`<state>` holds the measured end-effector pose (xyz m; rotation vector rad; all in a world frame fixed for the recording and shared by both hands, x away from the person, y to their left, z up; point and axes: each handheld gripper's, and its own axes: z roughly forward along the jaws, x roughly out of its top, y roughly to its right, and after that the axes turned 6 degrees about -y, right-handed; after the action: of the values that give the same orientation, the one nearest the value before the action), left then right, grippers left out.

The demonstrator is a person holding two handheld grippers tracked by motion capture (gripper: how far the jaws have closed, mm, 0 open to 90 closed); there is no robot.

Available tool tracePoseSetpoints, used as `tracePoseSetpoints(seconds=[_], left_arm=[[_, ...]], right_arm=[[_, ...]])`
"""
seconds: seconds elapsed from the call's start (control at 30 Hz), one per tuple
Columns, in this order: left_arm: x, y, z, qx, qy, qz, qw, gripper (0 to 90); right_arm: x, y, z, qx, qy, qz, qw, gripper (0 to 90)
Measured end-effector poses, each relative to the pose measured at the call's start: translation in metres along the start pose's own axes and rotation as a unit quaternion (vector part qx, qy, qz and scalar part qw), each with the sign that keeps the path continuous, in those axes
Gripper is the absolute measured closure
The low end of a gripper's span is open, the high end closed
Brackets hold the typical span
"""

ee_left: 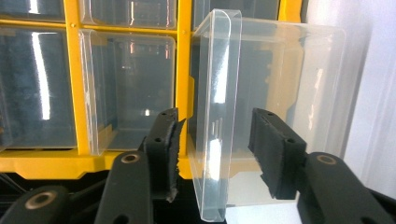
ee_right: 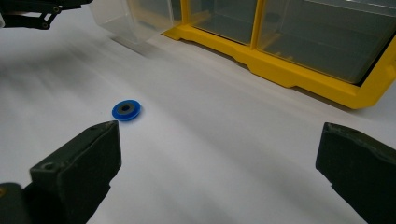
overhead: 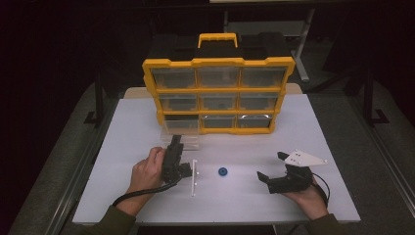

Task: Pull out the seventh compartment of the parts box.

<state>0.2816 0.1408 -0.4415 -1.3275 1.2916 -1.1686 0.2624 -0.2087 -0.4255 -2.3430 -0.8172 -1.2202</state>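
Left tongs (ee_left: 215, 154) parted loosely around clear drawer (ee_left: 261, 107), its base cropped; right tongs (ee_right: 219, 168) wide open

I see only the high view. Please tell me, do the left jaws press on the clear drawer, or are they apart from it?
Observer: They are apart from it. In the left gripper view, one wall of the clear drawer stands between the jaws of the left gripper, with a gap on each side.
Operator: Is the blue ring solid in the middle?
Observer: The right gripper view shows the blue ring lying flat, with a dark centre.
Operator: And the other jaws, do they hold something?
Observer: No. The right gripper has its jaws wide apart over the white table, with nothing between them.
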Motion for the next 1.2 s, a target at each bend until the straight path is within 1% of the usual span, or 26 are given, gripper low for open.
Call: tracePoseSetpoints(seconds=[0.13,0.17,0.23,0.3,0.33,0.5,0.57,0.6,0.63,0.7,0.77,0.8,0.83,0.87,0.9,0.93,1.0,1.03,1.1,1.2], left_arm=[[-0.001,-0.001,-0.003,-0.003,-0.001,-0.006,1.0000,48.5],[-0.002,-0.002,-0.004,-0.003,-0.006,-0.002,1.0000,47.5],[-0.003,-0.002,-0.005,-0.004,-0.008,-0.003,1.0000,44.9],[-0.003,-0.001,-0.005,-0.004,-0.006,-0.009,0.9999,43.0],[-0.003,-0.001,-0.006,-0.005,-0.011,-0.006,0.9999,41.8],[-0.006,-0.001,-0.009,-0.006,-0.007,-0.016,0.9998,38.4],[-0.006,-0.001,-0.010,-0.008,-0.008,-0.016,0.9998,37.5],[-0.007,-0.001,-0.011,-0.012,-0.007,-0.020,0.9997,36.5],[-0.008,-0.001,-0.011,-0.012,-0.010,-0.018,0.9997,36.0],[-0.009,-0.001,-0.012,-0.015,-0.009,-0.022,0.9996,34.6],[-0.011,-0.001,-0.014,-0.017,-0.013,-0.023,0.9995,33.3],[-0.012,-0.002,-0.014,-0.018,-0.016,-0.023,0.9995,32.5],[-0.012,-0.003,-0.016,-0.019,-0.024,-0.015,0.9994,31.9],[-0.013,-0.003,-0.016,-0.018,-0.021,-0.021,0.9994,30.9],[-0.014,-0.004,-0.017,-0.021,-0.026,-0.017,0.9993,29.8],[-0.015,-0.003,-0.017,-0.023,-0.024,-0.023,0.9992,29.0],[-0.016,-0.004,-0.019,-0.026,-0.028,-0.017,0.9991,27.6],[-0.017,-0.002,-0.019,-0.028,-0.025,-0.024,0.9990,25.7],[-0.018,0.000,-0.019,-0.033,-0.021,-0.029,0.9988,23.8],[-0.020,0.000,-0.020,-0.040,-0.031,-0.028,0.9983,19.7]], right_arm=[[0.000,0.000,0.000,0.000,0.001,0.001,1.0000,0.0],[0.000,0.000,0.000,0.000,0.001,0.002,1.0000,0.0],[0.000,-0.001,0.000,0.000,0.000,0.005,1.0000,0.0],[0.000,-0.001,0.000,0.000,-0.002,0.005,1.0000,0.0],[0.000,-0.001,0.000,0.000,-0.001,0.005,1.0000,0.0],[0.000,-0.001,0.000,0.001,-0.001,0.006,1.0000,0.0],[0.000,-0.001,0.000,0.001,-0.001,0.006,1.0000,0.0],[0.000,0.000,0.000,0.002,-0.002,0.003,1.0000,0.0],[0.000,0.000,0.000,0.002,-0.002,0.003,1.0000,0.0],[0.000,0.000,0.000,0.001,-0.002,0.003,1.0000,0.0],[0.000,0.000,0.000,0.001,-0.002,0.003,1.0000,0.0],[0.000,0.000,0.000,0.001,-0.003,0.003,1.0000,0.0],[0.000,0.000,0.000,0.001,-0.003,0.003,1.0000,0.0],[0.000,0.000,0.000,0.001,-0.003,0.003,1.0000,0.0],[0.000,0.000,0.000,0.000,-0.003,0.003,1.0000,0.0],[0.000,0.000,0.000,0.000,-0.003,0.003,1.0000,0.0],[0.000,0.000,0.000,0.000,-0.003,0.004,1.0000,0.0],[0.000,0.000,0.000,0.000,-0.004,0.004,1.0000,0.0],[0.000,0.000,0.000,-0.001,-0.004,0.002,1.0000,0.0],[0.000,0.000,0.000,-0.001,-0.004,0.005,1.0000,0.0]])
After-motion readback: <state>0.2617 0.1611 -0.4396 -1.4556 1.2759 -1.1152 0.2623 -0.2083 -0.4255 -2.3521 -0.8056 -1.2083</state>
